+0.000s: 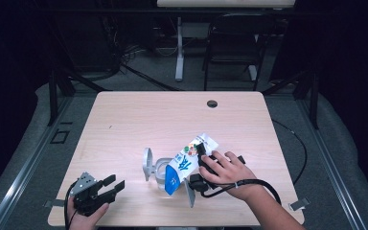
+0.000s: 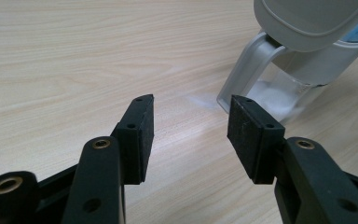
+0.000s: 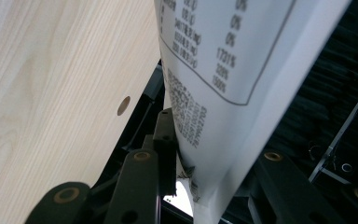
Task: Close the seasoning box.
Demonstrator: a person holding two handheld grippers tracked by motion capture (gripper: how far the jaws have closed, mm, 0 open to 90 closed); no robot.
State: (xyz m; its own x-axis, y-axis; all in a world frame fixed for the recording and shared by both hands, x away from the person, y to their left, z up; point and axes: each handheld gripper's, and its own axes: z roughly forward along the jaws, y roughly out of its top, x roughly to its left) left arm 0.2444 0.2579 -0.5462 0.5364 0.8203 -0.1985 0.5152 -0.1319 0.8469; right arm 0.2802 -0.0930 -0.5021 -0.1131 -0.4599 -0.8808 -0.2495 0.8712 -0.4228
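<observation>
Near the middle of the tabletop (image 1: 124,120), toward its near edge, the right hand-held gripper (image 1: 202,154) clamps a blue-and-white carton (image 1: 188,162), tilted with its lower end over a clear pitcher (image 1: 159,173). From the right gripper view, the carton (image 3: 223,84) sits between the black jaws, its printed side against the left pad. The pitcher stands just left of the carton, its grey handle on the left. At the near left corner, the left hand-held gripper (image 1: 114,184) rests with jaws wide apart and nothing between them; its own view shows the pitcher (image 2: 279,88) ahead to the right.
</observation>
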